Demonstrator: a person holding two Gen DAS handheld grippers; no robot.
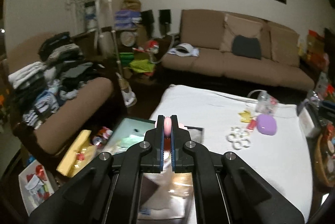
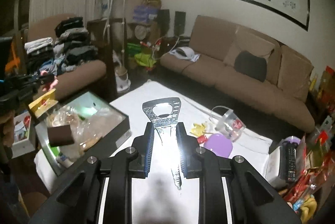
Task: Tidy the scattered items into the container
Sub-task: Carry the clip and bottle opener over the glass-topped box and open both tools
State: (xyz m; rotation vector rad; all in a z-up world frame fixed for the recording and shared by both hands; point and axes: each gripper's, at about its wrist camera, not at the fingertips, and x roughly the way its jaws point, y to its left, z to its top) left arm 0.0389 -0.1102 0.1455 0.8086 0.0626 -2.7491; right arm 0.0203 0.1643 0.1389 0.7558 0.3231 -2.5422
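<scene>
My left gripper [image 1: 167,119] is shut on a small pink item [image 1: 168,125] and holds it above the open black box [image 1: 195,128] at the white table's left end. The right wrist view shows that gripper [image 2: 47,79] at far left, above the box [image 2: 123,129] filled with bags and packets. My right gripper [image 2: 164,125] is shut on a metal bottle opener [image 2: 164,113] and holds it over the white table. On the table lie a purple case [image 1: 267,124], white rings [image 1: 238,137], yellow and red wrappers [image 1: 246,116] and a clear cup [image 2: 229,121].
A brown sofa [image 1: 240,60] stands behind the table. An armchair [image 1: 69,98] piled with clothes is at left. Yellow boxes and packets [image 1: 77,152] lie on the floor by the box. Remotes and snack bags [image 2: 291,161] crowd the right edge.
</scene>
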